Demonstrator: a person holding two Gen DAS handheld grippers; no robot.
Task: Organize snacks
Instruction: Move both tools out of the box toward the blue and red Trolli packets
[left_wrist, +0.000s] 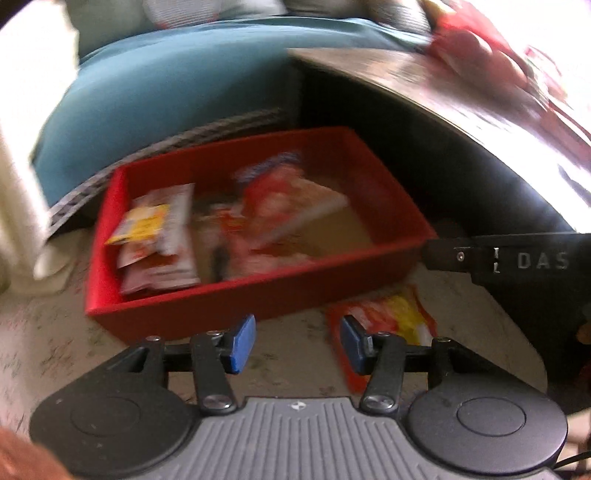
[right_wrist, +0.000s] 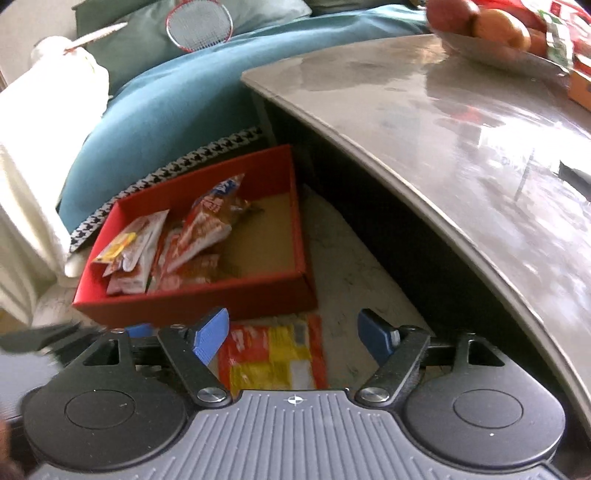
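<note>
Right gripper (right_wrist: 291, 336) spread over floor packet (right_wrist: 271, 352) | left gripper (left_wrist: 297, 341) spread | red box (right_wrist: 207, 306) just beyond | table (right_wrist: 424, 122) overhangs

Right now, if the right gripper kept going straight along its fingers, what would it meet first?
Most likely the red-and-yellow snack packet on the floor, lying between the open right gripper fingers, just short of the red box. Depth is hard to judge.
</note>
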